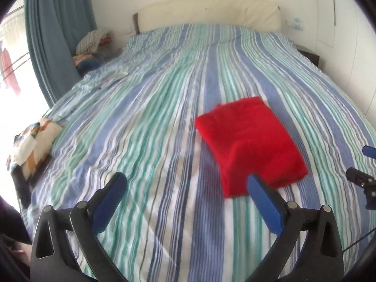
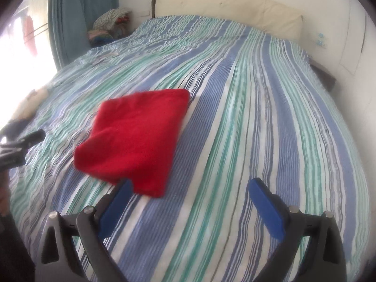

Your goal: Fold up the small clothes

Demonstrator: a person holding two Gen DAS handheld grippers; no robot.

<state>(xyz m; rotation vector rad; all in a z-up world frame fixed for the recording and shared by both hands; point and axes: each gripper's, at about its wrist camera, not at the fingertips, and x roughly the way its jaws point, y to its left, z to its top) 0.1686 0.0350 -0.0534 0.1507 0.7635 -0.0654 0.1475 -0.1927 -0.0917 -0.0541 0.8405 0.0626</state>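
Note:
A red garment (image 1: 249, 141) lies folded into a compact rectangle on the striped bedspread (image 1: 150, 122). It also shows in the right wrist view (image 2: 138, 138). My left gripper (image 1: 188, 183) is open and empty, held above the bed just to the near left of the garment. My right gripper (image 2: 190, 188) is open and empty, to the near right of the garment. The right gripper's edge shows at the far right of the left wrist view (image 1: 364, 178). The left gripper's edge shows at the far left of the right wrist view (image 2: 21, 143).
The bed's cream headboard (image 1: 209, 11) stands against the far wall. A blue curtain (image 1: 56, 35) hangs at the left by a bright window. Piled clothes (image 1: 91, 49) sit beside the bed's far left corner. A patterned item (image 1: 33, 145) lies at the bed's left edge.

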